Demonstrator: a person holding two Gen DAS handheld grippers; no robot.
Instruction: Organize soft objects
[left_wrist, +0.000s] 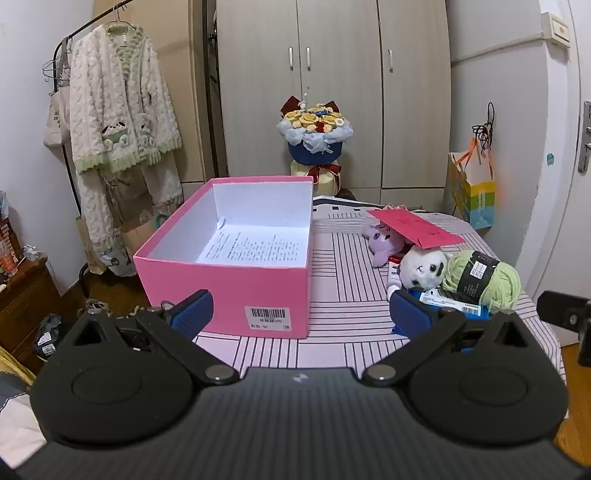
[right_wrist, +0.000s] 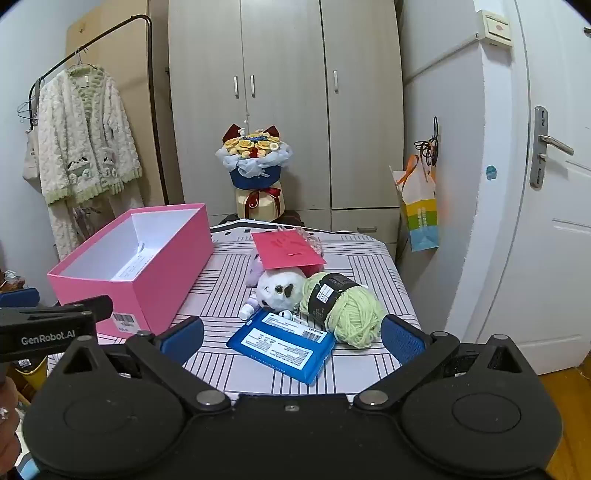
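Note:
An open pink box (left_wrist: 229, 291) stands on the striped tablecloth (left_wrist: 351, 332), with only a printed sheet (left_wrist: 255, 247) lying inside. To its right lies a pile: a purple plush (left_wrist: 384, 240) under a red card (left_wrist: 413, 227), a white plush (left_wrist: 423, 267), a green yarn ball (left_wrist: 484, 280) and a blue packet (left_wrist: 454, 304). My left gripper (left_wrist: 303, 314) is open in front of the box's near wall, holding nothing. My right gripper (right_wrist: 291, 338) is open just short of the blue packet (right_wrist: 280, 343), the white plush (right_wrist: 280, 290) and the yarn (right_wrist: 351, 314), with the pink box (right_wrist: 155, 291) to its left.
A flower bouquet (left_wrist: 314, 136) stands behind the table against a wardrobe (left_wrist: 340, 92). A robe on a clothes rack (left_wrist: 122, 122) hangs at the left, and a paper bag (right_wrist: 421, 218) hangs on the wall by the door (right_wrist: 546, 221). The table's right edge drops to the wooden floor.

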